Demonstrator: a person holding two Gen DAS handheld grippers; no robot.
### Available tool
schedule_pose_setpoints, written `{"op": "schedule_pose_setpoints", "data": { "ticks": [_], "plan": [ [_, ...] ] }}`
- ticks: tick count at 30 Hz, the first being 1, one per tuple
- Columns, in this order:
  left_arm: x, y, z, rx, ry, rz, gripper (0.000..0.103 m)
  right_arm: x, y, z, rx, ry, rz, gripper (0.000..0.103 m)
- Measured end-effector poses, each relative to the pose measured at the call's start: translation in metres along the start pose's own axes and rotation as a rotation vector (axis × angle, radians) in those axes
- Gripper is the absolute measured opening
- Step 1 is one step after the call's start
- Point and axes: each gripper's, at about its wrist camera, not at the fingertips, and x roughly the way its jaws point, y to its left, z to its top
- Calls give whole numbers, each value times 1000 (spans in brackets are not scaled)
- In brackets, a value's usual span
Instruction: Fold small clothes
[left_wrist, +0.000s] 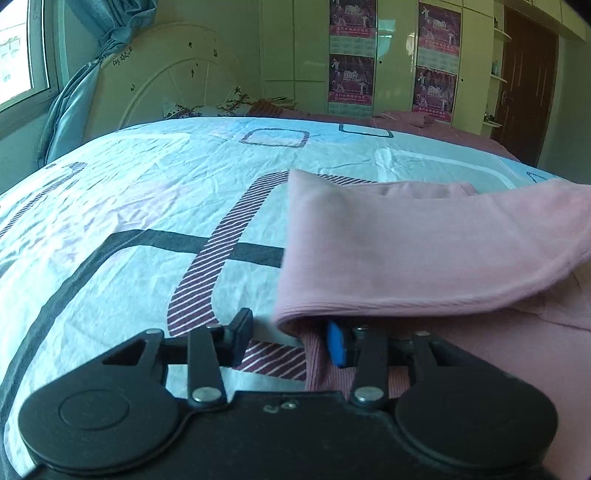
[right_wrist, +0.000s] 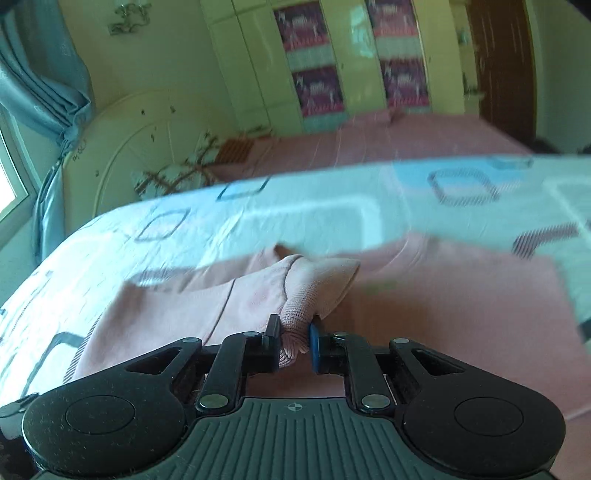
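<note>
1. A pink garment (left_wrist: 424, 258) lies on a bed, on a light blue bedsheet (left_wrist: 129, 206) with dark lines and striped rounded squares.
2. In the left wrist view the garment covers the near right part of the sheet; one layer of it is folded over, and the fold makes a rounded edge just in front of the gripper.
3. The left gripper (left_wrist: 291, 339) has its two fingers spread apart. The black finger on the left stands over the bare sheet, and the blue-padded finger (left_wrist: 337, 345) on the right is under the rounded fold, beside a ribbed pink hem. Nothing is pinched between them.
4. In the right wrist view the right gripper (right_wrist: 293, 343) has its fingers pressed on a ribbed cuff (right_wrist: 295, 325) of the garment, so the cloth is bunched between the black finger and the blue pad.
5. From this cuff the sleeve goes up and away from the gripper, and the flat body of the garment spreads to the left and right on the sheet.
6. This view is blurred, so fine details of the cloth are not clear.
7. At the far end of the bed there is a white rounded headboard (left_wrist: 159, 74), with a blue curtain (left_wrist: 77, 92) beside a window on the left.
8. Behind the bed stands a pale wardrobe (left_wrist: 295, 51) with purple posters (left_wrist: 351, 59) on its doors, and a dark brown door (left_wrist: 524, 81) is at the far right.
</note>
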Motion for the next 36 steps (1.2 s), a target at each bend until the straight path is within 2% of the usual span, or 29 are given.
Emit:
{"op": "schedule_pose_setpoints", "data": {
  "ticks": [2,5,10,14,17,19,21,22,25,29,31,32,33,34,36],
  "plan": [
    [0,0,-1,1,-6,-14,26,-7,-10,5,-23,-20,-42,14],
    [0,-4,-3,1,-17,-26,18,-5,-35,-1,15,22,-70,14],
    [1,-2,-2,1,-5,-42,17,15,-68,-37,68,148,-164,14],
    [1,-2,-1,17,9,-54,16,2,-69,-39,87,108,-148,15],
    [-1,3,3,-9,35,-77,18,8,-73,-39,76,166,-141,16],
    [-4,8,5,-19,55,-92,23,4,-78,-39,108,171,-130,27],
    [-10,15,6,-41,65,-106,28,-4,-83,-37,134,157,-127,57],
    [-13,19,7,-53,65,-112,29,-8,-85,-36,148,145,-119,60],
    [-24,27,14,-89,46,-111,27,-7,-95,-34,209,157,-101,60],
    [-23,30,30,-121,33,-113,27,4,-108,-38,347,180,-57,59],
    [-16,27,39,-121,32,-117,27,6,-106,-36,366,165,-43,45],
    [-12,24,43,-116,31,-119,27,7,-106,-35,376,169,-24,28],
    [-8,20,47,-110,27,-122,27,8,-107,-34,399,175,0,23],
    [-5,16,50,-100,26,-125,27,9,-107,-34,413,174,12,22],
    [3,8,56,-83,24,-133,27,8,-105,-32,400,163,8,12]
  ]
}}
